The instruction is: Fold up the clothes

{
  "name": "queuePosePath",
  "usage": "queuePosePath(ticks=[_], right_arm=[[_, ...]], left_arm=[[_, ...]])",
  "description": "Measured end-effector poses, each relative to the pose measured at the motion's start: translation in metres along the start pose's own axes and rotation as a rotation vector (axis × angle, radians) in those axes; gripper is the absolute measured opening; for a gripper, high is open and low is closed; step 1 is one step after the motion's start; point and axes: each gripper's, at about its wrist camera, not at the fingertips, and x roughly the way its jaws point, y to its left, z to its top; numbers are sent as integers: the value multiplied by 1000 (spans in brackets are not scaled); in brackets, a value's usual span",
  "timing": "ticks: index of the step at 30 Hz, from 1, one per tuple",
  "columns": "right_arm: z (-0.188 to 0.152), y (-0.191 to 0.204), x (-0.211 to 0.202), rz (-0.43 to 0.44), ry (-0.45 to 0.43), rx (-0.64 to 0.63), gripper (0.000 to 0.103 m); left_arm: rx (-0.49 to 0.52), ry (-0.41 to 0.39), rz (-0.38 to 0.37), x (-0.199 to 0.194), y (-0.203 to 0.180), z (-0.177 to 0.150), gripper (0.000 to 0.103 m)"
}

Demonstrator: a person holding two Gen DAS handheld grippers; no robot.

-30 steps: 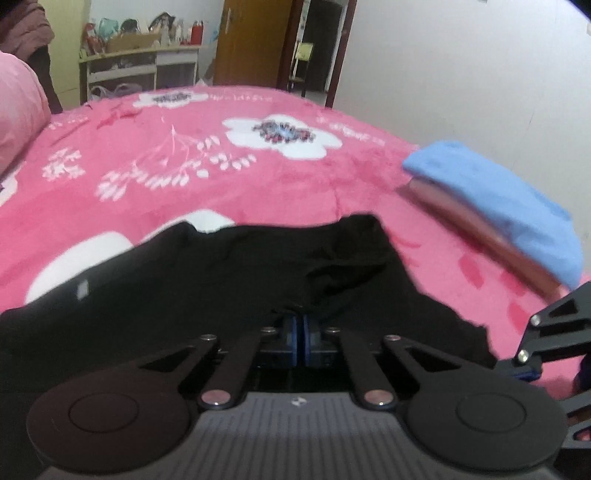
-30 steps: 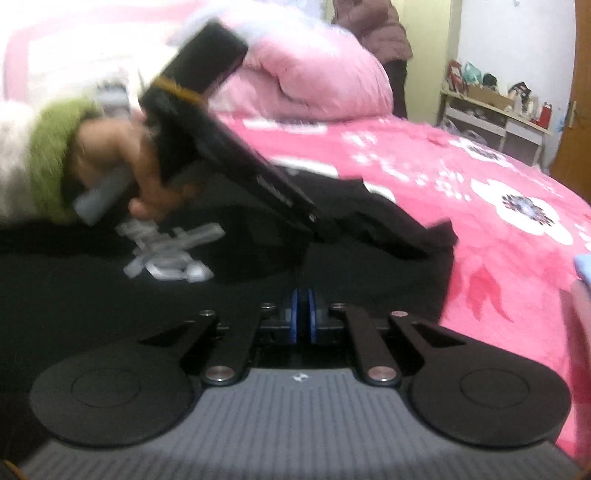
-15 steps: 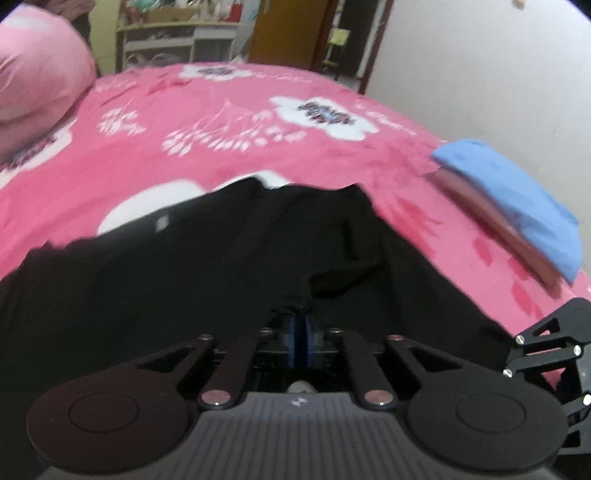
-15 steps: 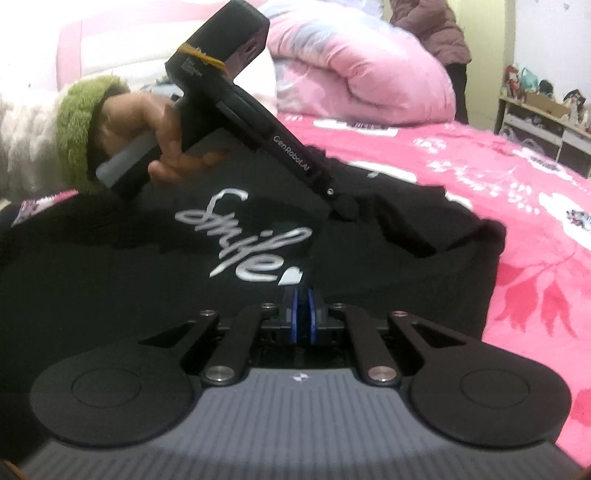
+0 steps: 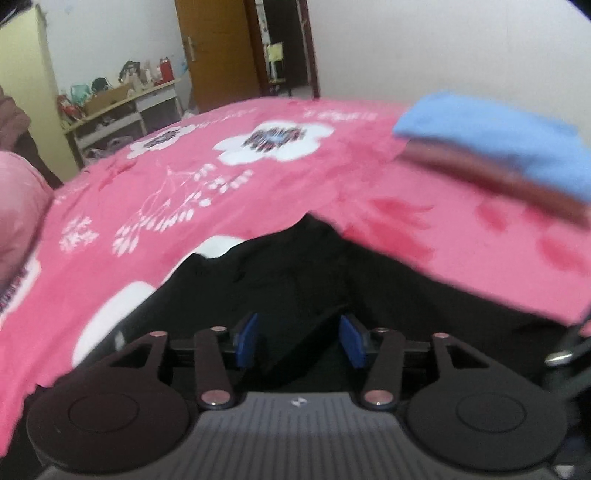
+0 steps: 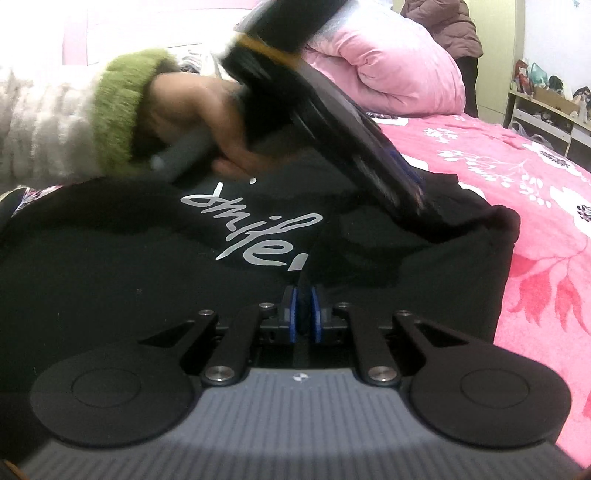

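Observation:
A black T-shirt (image 6: 110,266) with a white "smile" print (image 6: 251,229) lies spread on the pink flowered bedspread (image 5: 184,192). My right gripper (image 6: 304,310) is shut on a raised fold of the shirt near the print. My left gripper (image 5: 299,339) is open, its blue pads (image 5: 245,338) wide apart just above the black shirt (image 5: 295,266), with nothing pinched between them. In the right wrist view the left gripper (image 6: 410,184) slants down onto the shirt's far edge, held by a hand (image 6: 192,110) in a green cuff.
A folded blue garment (image 5: 498,147) lies on a maroon one at the bed's right side. A pink quilt (image 6: 388,70) is heaped at the head of the bed. A cluttered shelf (image 5: 122,107), a wooden door (image 5: 218,48) and a standing person (image 6: 454,33) are beyond the bed.
The left gripper's pads have opened and let go of the shirt, and its view has tilted up. The right gripper stays shut on the fold, closer to the print.

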Motion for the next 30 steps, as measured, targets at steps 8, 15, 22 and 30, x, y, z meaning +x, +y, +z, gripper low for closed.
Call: queuePosePath(ticks=[8, 15, 22, 30], right_arm=[[0, 1, 0, -3, 0, -7, 9], [0, 2, 0, -6, 2, -15, 9], [-1, 3, 1, -5, 2, -15, 9], [-1, 4, 1, -7, 1, -18, 9]], left_arm=[[-519, 44, -154, 15, 81, -13, 7], [-508, -6, -217, 14, 80, 8, 29], [-392, -1, -229, 45, 43, 38, 12], [-425, -40, -188, 82, 47, 57, 7]])
